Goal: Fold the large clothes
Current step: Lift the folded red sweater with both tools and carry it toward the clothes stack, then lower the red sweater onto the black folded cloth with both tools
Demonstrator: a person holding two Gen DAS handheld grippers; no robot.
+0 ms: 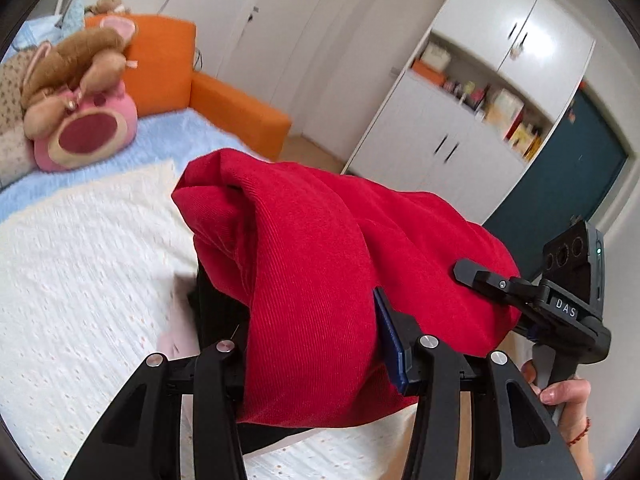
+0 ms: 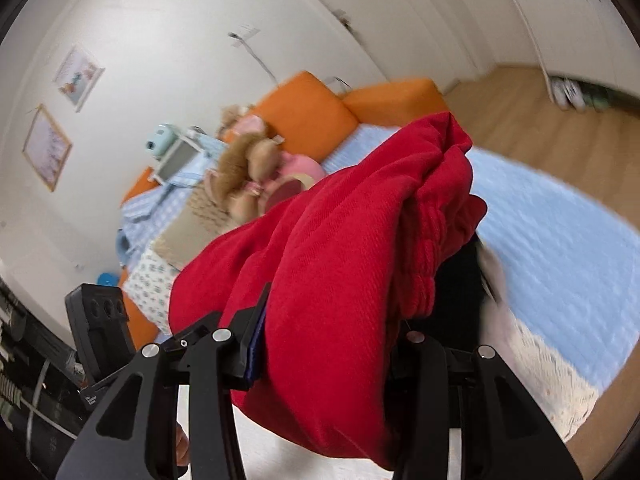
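Note:
A red ribbed garment (image 1: 320,264) is bunched up and held off the bed between both grippers. My left gripper (image 1: 316,332) is shut on a thick fold of it, which hides the fingertips. The right gripper (image 1: 476,276) shows in the left wrist view at the right, its fingers pushed into the same bundle. In the right wrist view my right gripper (image 2: 332,320) is shut on the red garment (image 2: 344,260), which drapes over the jaws. The left gripper's black body (image 2: 100,320) sits at the lower left there.
A white textured blanket (image 1: 80,280) over a blue cover (image 1: 168,140) lies on the bed. Plush toys (image 1: 80,100) and orange cushions (image 1: 164,64) sit at the head. White cupboards (image 1: 460,120) stand behind. Wood floor (image 2: 520,120) borders the bed.

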